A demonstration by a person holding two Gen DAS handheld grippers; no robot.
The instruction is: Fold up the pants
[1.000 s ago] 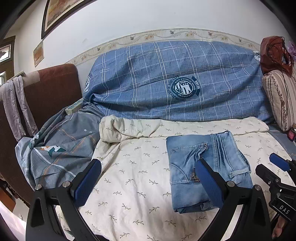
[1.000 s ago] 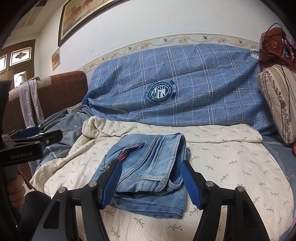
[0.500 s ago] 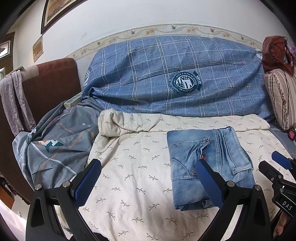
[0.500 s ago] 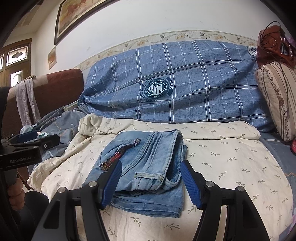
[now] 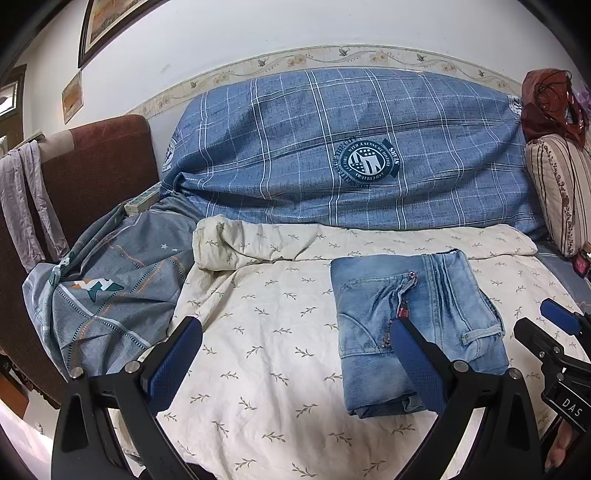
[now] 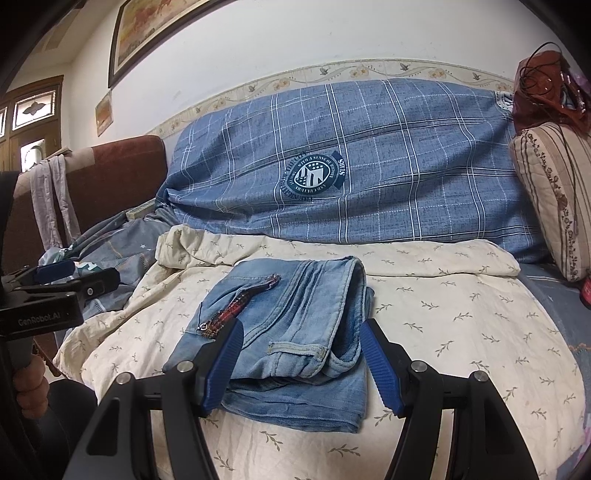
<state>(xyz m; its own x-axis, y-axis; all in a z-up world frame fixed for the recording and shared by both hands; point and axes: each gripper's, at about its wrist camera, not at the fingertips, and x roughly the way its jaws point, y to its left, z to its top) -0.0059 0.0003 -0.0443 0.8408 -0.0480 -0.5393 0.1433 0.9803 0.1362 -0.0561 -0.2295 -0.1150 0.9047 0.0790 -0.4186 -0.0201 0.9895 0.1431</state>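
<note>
- Both sets of jaws stand wide apart and hold nothing: the left gripper (image 5: pixel 295 358) hangs over the bedding with its blue-padded fingers (image 5: pixel 175 360) spread, and the right gripper (image 6: pixel 301 363) is spread just as wide at the near end of the jeans.
- Folded light-blue denim pants (image 5: pixel 413 332) lie flat in a compact rectangular bundle on the cream sheet printed with small leaf sprigs (image 5: pixel 266 343); in the left wrist view they sit right of centre, with the left gripper's right finger in front of their near part.
- From the right wrist view the pants (image 6: pixel 295 332) lie between that gripper's two fingers; whether the pads touch the cloth cannot be told. An open fly with a red-checked lining and a belt loop face up.
- Off to the left, a grey-blue quilt with orange stitching and a teal emblem (image 5: pixel 107 295) is bunched just beside the sheet.
- Behind the sheet, a blue plaid cover with a round navy crest (image 5: pixel 351 155) is draped over the backrest.
- At the right edge a beige striped cushion (image 5: pixel 561 184) leans upright, with a reddish-brown bag (image 5: pixel 546 99) on top of it.
- At the far left, a brown upholstered armchair back (image 5: pixel 99 166) carries a pale lilac cloth (image 5: pixel 26 199) hung over its top.
- Above, a framed picture (image 6: pixel 155 33) hangs on the white wall.
</note>
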